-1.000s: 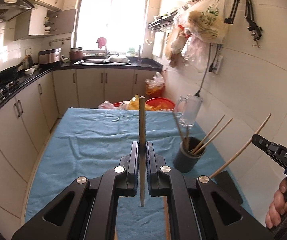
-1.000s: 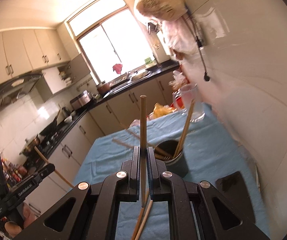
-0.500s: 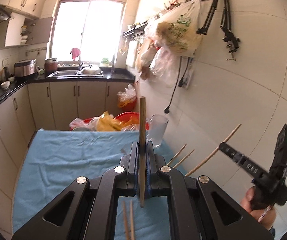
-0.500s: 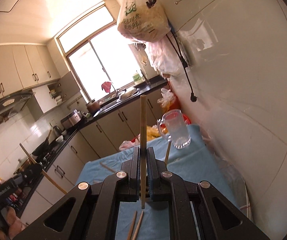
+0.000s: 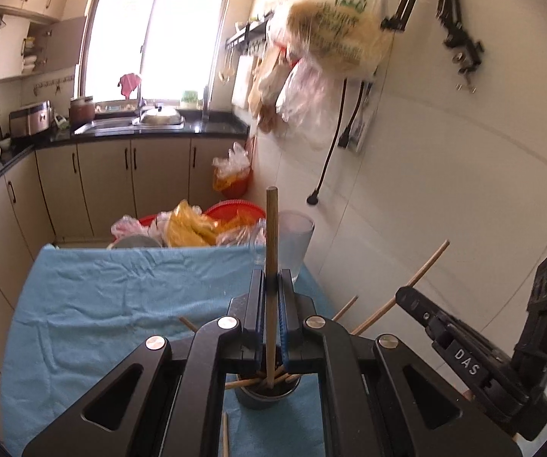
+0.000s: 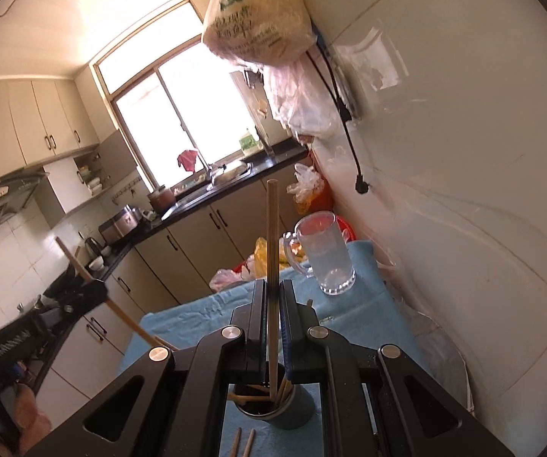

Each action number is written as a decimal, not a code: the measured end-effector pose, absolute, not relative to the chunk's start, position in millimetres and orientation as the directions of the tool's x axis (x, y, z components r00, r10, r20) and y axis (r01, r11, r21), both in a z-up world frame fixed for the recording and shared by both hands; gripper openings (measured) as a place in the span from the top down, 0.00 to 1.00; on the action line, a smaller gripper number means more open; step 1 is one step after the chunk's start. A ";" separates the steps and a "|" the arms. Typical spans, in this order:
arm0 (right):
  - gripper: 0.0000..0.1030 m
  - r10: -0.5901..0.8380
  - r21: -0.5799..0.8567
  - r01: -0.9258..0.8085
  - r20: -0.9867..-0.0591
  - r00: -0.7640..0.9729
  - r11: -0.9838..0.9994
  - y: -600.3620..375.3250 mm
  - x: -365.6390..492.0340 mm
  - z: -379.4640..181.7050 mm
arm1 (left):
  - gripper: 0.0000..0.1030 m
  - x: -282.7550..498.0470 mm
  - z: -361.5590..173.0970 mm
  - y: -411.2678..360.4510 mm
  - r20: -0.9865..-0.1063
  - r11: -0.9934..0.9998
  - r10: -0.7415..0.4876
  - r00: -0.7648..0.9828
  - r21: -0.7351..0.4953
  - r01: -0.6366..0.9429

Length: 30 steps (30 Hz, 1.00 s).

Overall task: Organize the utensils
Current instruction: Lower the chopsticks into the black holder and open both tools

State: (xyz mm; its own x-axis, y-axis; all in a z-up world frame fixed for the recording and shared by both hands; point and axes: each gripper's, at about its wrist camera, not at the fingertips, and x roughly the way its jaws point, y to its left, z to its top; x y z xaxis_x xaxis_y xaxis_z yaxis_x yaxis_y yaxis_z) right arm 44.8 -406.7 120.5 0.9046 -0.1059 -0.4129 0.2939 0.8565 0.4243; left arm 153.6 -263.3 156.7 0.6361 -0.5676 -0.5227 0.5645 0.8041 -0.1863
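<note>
My left gripper (image 5: 270,278) is shut on a wooden chopstick (image 5: 271,228) that stands upright. Its lower end hangs over the mouth of a dark cup (image 5: 252,400) holding several chopsticks. My right gripper (image 6: 272,289) is shut on a second chopstick (image 6: 272,228), whose lower end dips into the same cup (image 6: 298,413). Each gripper shows in the other's view, the right gripper (image 5: 404,295) at the right and the left gripper (image 6: 96,291) at the left, both holding slanted chopsticks. Two loose chopsticks (image 6: 243,441) lie on the blue cloth (image 5: 121,297) just before the cup.
A clear glass mug (image 6: 326,262) stands on the cloth beyond the cup, near the tiled wall (image 5: 444,190). Red basins with plastic bags (image 5: 197,224) sit behind the table's far edge. Bags hang from wall hooks (image 5: 330,34) overhead. Cabinets and a counter (image 5: 140,133) line the back and left.
Both grippers have moved forward over the table with their chopsticks. The dark cup, earlier ahead of the jaws, now sits right beneath them. The left one has swung toward the wall.
</note>
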 end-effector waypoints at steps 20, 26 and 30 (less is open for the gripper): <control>0.92 -0.097 0.374 0.293 -0.462 0.881 0.880 -396.6 58.6 99.0 | 0.75 165.9 134.0 -254.1 -0.563 0.827 -0.534 0.631 -0.195 0.527; 0.92 -0.108 0.390 0.285 -0.417 0.902 0.875 -393.4 30.8 113.7 | 0.68 142.8 155.5 -228.7 -0.508 0.829 -0.543 0.669 -0.197 0.524; 0.90 -0.087 0.412 0.270 -0.411 0.907 0.871 -386.6 13.2 111.8 | 0.65 126.0 161.1 -206.0 -0.484 0.837 -0.534 0.693 -0.189 0.513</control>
State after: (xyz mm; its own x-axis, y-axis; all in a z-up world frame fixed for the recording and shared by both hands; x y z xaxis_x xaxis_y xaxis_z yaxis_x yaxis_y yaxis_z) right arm 13.2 -386.6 111.8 0.9075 -0.0866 -0.4111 0.2696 0.8705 0.4118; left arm 126.0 -206.0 161.1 0.6933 -0.5341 -0.4838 0.5132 0.8372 -0.1888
